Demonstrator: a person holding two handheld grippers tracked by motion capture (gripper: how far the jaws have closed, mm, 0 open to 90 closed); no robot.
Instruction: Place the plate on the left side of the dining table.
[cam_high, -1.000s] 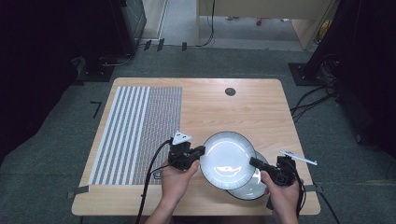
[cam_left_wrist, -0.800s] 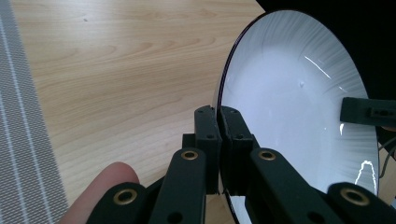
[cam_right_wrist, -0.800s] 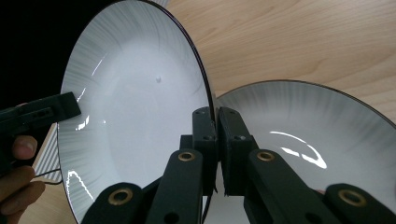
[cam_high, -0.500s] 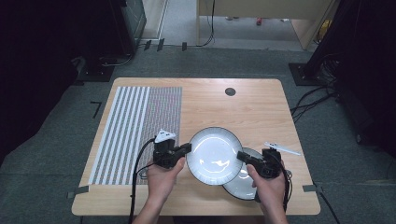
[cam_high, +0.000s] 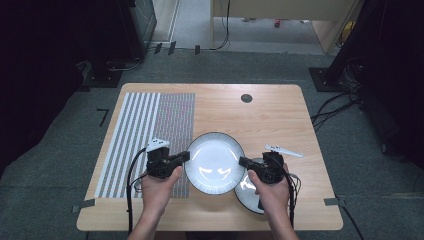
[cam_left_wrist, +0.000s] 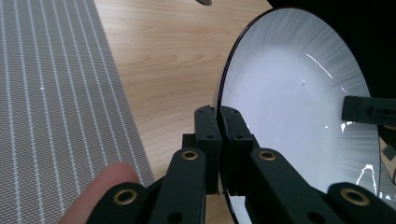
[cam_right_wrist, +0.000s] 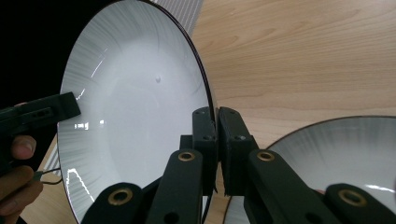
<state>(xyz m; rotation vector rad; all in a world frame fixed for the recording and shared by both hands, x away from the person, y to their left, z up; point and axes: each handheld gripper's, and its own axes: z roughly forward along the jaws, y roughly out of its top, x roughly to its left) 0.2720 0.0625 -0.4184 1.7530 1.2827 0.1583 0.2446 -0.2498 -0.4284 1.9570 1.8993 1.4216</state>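
1. Carrying the round white dark-rimmed upper plate (cam_high: 215, 162) leftward, both tongs, left (cam_high: 184, 156) and right (cam_high: 245, 161), pinch its opposite rims; it has slid off the lower plate (cam_high: 252, 192).
2. Held above the wooden bench (cam_high: 270, 120) near the striped mat (cam_high: 145, 135), it looks ready for setting down.

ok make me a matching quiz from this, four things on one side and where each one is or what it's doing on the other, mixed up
Things:
1. upper plate
2. lower plate
3. striped placemat
4. small dark disc

Places or states:
A. lies flat on the left part of the table
B. sits near the table's far edge
C. gripped at opposite rims by the left gripper and right gripper
D. rests on the table, partly under another plate

Pairs: 1-C, 2-D, 3-A, 4-B
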